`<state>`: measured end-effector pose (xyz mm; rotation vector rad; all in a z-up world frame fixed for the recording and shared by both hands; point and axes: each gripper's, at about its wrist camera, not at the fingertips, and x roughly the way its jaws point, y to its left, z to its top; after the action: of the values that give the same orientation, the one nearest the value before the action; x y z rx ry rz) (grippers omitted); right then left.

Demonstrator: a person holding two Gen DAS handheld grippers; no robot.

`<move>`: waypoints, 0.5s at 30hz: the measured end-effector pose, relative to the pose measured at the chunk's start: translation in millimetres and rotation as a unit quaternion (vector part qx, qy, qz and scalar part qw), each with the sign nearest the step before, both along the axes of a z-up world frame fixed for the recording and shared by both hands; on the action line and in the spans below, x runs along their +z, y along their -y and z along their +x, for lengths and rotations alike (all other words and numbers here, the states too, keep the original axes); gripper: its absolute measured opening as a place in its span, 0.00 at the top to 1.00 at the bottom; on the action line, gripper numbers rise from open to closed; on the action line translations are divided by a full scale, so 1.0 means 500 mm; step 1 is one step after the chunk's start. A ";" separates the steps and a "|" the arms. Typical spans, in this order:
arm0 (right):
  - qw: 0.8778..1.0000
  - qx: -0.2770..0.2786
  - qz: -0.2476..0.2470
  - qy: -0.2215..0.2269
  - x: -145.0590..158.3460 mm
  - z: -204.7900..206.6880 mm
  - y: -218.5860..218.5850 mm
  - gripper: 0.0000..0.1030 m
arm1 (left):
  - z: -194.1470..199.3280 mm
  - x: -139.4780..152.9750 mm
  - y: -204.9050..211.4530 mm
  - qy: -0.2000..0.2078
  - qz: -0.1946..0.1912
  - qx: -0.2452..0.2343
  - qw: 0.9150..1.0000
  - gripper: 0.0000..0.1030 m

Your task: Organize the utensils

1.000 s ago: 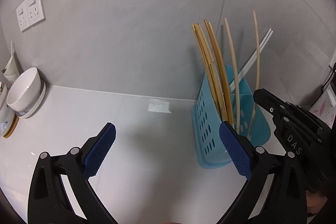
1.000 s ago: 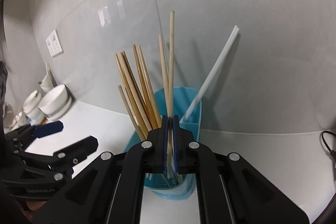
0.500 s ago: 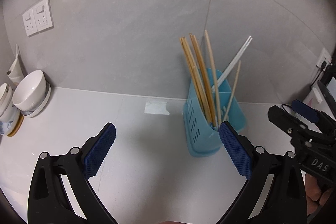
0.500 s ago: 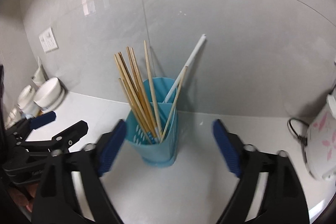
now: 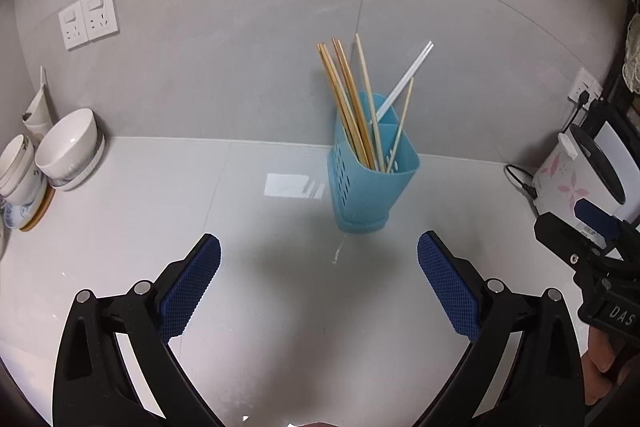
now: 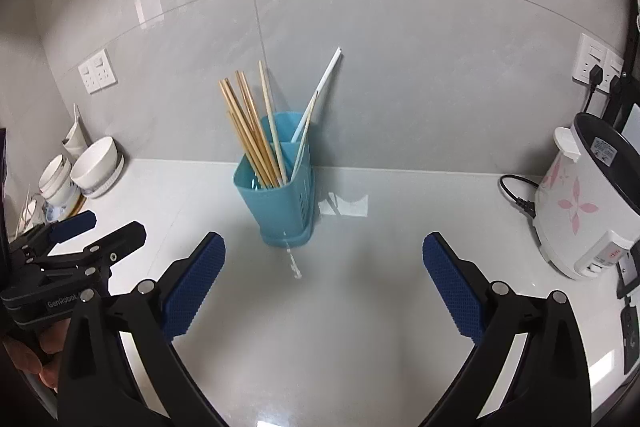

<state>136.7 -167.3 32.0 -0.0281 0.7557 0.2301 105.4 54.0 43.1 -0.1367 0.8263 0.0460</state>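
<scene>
left wrist view, nearest first: the left gripper stands wide, its two blue ribbed pads far apart with nothing between them but bare white counter. neither pad touches anything. just past the gap, a small wet streak lies on the counter in front of the blue utensil holder, which stands upright near the back wall, well apart from the pads. wooden chopsticks lean to the left inside it, a pale pair leans to the right, and one thin stick leans against the front rim. at the far right edge the right gripper shows from the side, with a bit of a hand below it. left of the holder, against the wall, sit stacked white bowls; a double wall socket hangs above them. a rice cooker with pink flowers stands at the right.

right wrist view: the right gripper has just been opening and now gapes as wide as it goes, pads empty, only counter between them. the utensil holder stands ahead, a little left of the middle of the gap, untouched. the left gripper reaches in from the lower left, held by a hand. the rice cooker sits at the right, its cord running to a socket behind.
</scene>
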 end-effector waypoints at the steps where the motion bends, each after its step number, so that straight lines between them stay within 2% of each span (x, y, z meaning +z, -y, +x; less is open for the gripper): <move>1: 1.000 -0.001 -0.004 0.000 -0.001 -0.004 -0.004 0.08 | -0.005 -0.001 0.001 0.000 -0.001 0.000 1.000 0.06; 15: 1.000 -0.014 0.003 -0.012 -0.006 -0.020 -0.002 0.08 | -0.023 0.001 0.005 0.004 0.004 -0.010 1.000 0.06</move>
<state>126.8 -166.5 28.9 -0.0088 0.7785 0.2054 93.9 51.5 43.8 -0.1208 0.8195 0.0307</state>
